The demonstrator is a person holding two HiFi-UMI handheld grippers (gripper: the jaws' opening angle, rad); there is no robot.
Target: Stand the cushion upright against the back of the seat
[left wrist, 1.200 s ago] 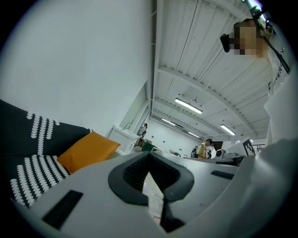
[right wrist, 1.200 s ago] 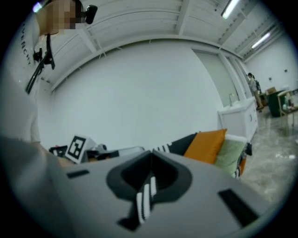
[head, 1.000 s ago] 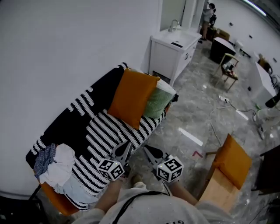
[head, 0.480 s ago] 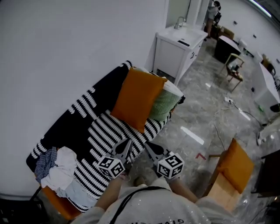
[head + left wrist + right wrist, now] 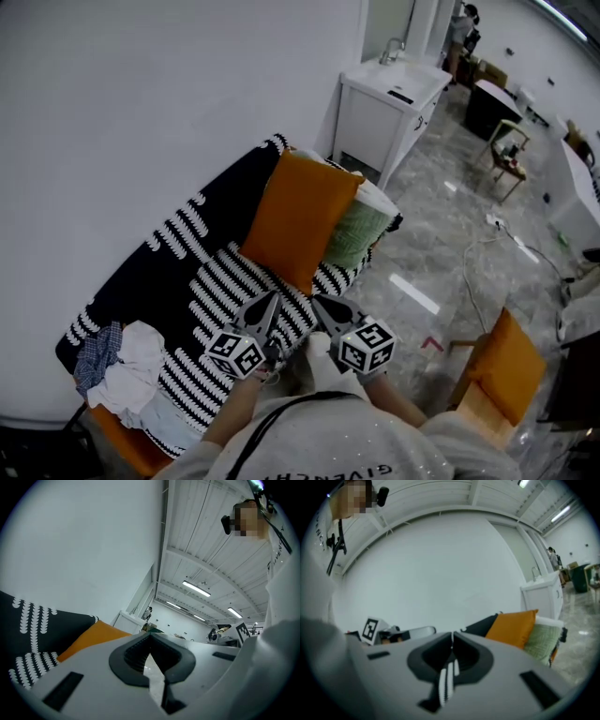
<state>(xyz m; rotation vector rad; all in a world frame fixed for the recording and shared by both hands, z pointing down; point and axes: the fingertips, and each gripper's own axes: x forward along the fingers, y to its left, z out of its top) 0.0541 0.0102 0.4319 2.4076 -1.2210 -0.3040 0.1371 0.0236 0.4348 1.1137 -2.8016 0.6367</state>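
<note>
An orange cushion (image 5: 300, 220) leans against the backrest of a sofa with a black-and-white striped cover (image 5: 202, 291), toward its right end. A green cushion (image 5: 357, 234) lies beside it at the armrest. My left gripper (image 5: 271, 301) and right gripper (image 5: 318, 303) hover side by side over the seat's front edge, short of the orange cushion, both shut with nothing in them. In the left gripper view the orange cushion (image 5: 89, 637) shows beyond the shut left gripper (image 5: 151, 638). The right gripper view has the orange cushion (image 5: 513, 627) and green cushion (image 5: 542, 642) past the shut right gripper (image 5: 452, 638).
A heap of clothes (image 5: 127, 364) lies on the sofa's left end. A white sink cabinet (image 5: 386, 112) stands past the sofa's right end. An orange chair (image 5: 497, 373) is on the marble floor at the right, with cables (image 5: 487, 246) farther off.
Both grippers have moved forward together toward the sofa and the orange cushion. The cushions have stayed where they were, and both grippers remain shut.
</note>
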